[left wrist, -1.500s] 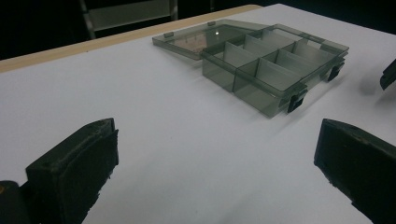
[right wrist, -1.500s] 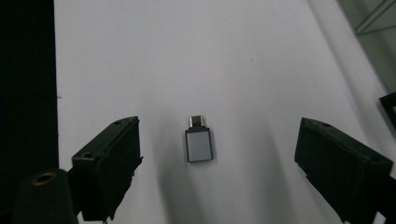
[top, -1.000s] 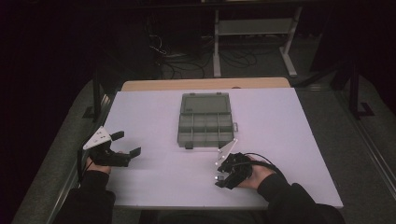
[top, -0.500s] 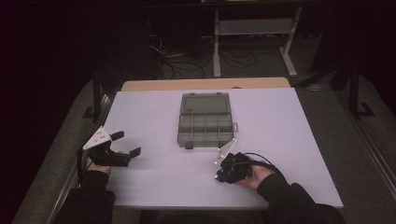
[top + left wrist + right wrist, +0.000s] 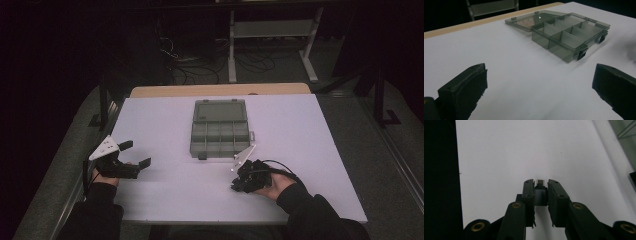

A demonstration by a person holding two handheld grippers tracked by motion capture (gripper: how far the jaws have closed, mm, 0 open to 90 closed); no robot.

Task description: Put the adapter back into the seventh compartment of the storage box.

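Right gripper (image 5: 541, 185) has just closed, clamped on one small metal block (image 5: 540, 182), pinched at its flat sides near the table's (image 5: 300, 130) front edge. Looks rigid, light, maybe slick. Left gripper (image 5: 131, 154) agape, empty. One open compartment box (image 5: 219, 131) mid-table, well apart.

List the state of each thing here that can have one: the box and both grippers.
Organizer box: open, lid laid flat behind it, visible compartments empty.
Left gripper: open, nothing between its fingers.
Right gripper: shut on a small grey block, just after closing, over the white table.
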